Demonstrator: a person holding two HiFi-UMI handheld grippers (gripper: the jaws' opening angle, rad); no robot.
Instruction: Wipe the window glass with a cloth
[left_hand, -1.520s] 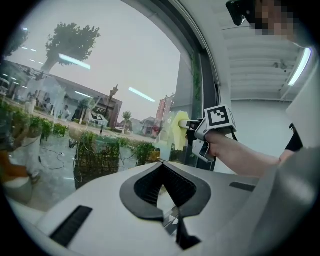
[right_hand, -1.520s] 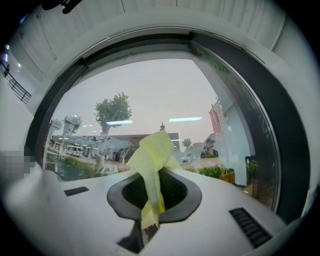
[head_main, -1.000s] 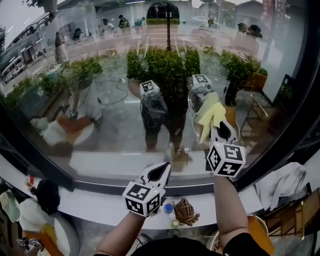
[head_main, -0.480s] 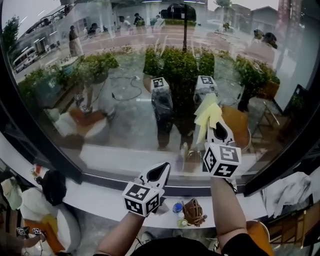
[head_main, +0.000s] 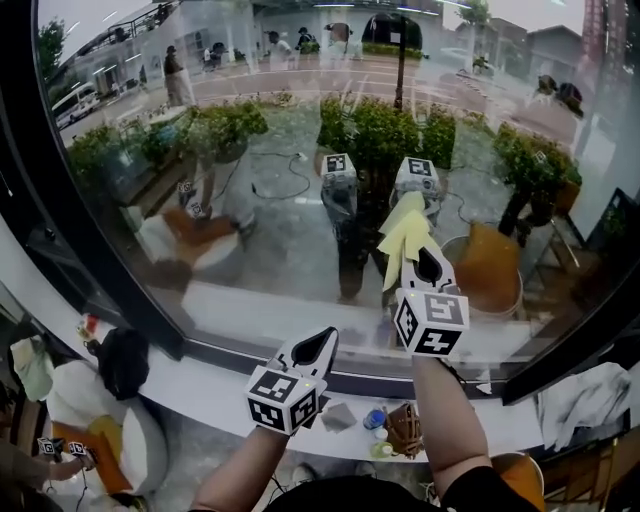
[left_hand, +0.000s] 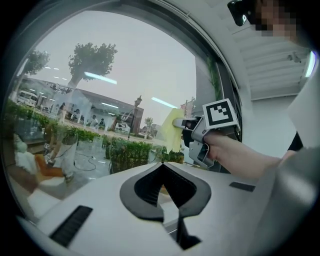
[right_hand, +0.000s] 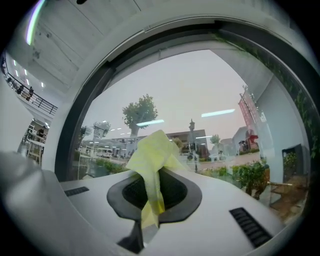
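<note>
The window glass (head_main: 300, 180) fills the head view, with street, bushes and both grippers reflected in it. My right gripper (head_main: 428, 256) is raised to the glass and shut on a yellow cloth (head_main: 404, 236), which stands up from the jaws against the pane. In the right gripper view the yellow cloth (right_hand: 150, 160) is pinched between the right gripper (right_hand: 154, 176) jaws. My left gripper (head_main: 322, 338) hangs lower, by the sill, shut and holding nothing. The left gripper (left_hand: 162, 165) view shows the right gripper (left_hand: 186, 125) and the cloth (left_hand: 170, 131) ahead at the glass (left_hand: 100, 90).
A black window frame (head_main: 60, 240) runs down the left and along the bottom. The white sill (head_main: 200, 385) carries small bottles and a brown object (head_main: 395, 430). A black bag (head_main: 125, 362) lies at the lower left and a white cloth (head_main: 585, 395) at the lower right.
The right gripper has slid a little to the left along the glass with the cloth. The head view has turned, showing more of the left frame. The left gripper has barely moved.
</note>
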